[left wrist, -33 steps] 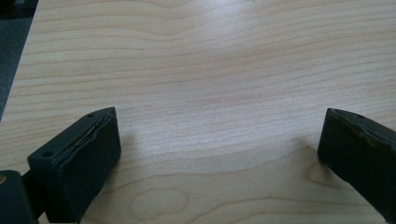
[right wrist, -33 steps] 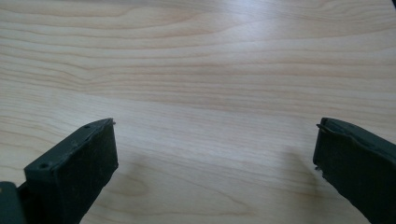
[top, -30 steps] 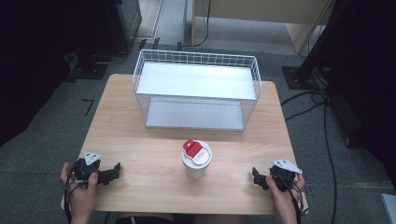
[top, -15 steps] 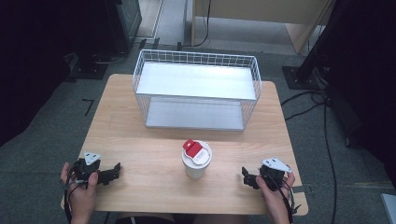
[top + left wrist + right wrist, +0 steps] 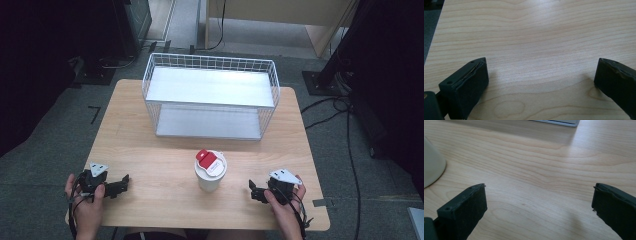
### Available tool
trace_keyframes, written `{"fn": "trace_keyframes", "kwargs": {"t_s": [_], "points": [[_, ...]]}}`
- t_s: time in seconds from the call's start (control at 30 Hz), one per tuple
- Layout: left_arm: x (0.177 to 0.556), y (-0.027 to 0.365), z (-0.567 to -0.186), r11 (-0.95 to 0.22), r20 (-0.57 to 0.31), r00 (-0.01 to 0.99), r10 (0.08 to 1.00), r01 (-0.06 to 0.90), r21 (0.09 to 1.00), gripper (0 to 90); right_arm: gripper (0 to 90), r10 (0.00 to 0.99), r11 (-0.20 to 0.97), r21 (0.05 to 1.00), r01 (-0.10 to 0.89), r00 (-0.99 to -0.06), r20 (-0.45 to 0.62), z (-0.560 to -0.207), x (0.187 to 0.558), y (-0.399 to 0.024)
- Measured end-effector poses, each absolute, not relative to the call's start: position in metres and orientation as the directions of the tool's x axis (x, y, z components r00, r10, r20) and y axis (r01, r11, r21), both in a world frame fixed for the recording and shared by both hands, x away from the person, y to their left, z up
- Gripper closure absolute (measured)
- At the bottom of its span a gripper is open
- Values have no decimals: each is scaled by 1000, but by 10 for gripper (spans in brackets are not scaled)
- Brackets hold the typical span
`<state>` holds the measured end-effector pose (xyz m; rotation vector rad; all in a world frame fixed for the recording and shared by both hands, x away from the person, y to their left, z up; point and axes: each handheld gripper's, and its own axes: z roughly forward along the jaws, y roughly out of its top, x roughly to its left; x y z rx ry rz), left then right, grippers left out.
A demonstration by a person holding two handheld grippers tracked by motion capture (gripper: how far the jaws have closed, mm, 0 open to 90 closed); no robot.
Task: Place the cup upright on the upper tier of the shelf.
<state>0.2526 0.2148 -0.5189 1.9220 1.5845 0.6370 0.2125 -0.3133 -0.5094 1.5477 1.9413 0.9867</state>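
I have the white cup [image 5: 210, 172] with its red-tabbed lid standing upright near the tabletop's [image 5: 150, 150] front edge, midway along it, nearer my right gripper [image 5: 257, 191] than my left gripper [image 5: 120, 184] (both spread wide, holding nothing).

Left gripper [image 5: 119, 184] held low in left hand [image 5: 86, 206], jaws wide apart; right gripper [image 5: 256, 191] in right hand [image 5: 286, 210], jaws likewise spread, both empty.
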Motion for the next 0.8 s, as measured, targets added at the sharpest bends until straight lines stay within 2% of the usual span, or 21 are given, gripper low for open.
{"fn": "trace_keyframes", "kwargs": {"t_s": [0.8], "points": [[253,215,-519,-142,8,187,982,715,685,0,0,922,154,784,601,-372,104,-507,208,-270]]}}
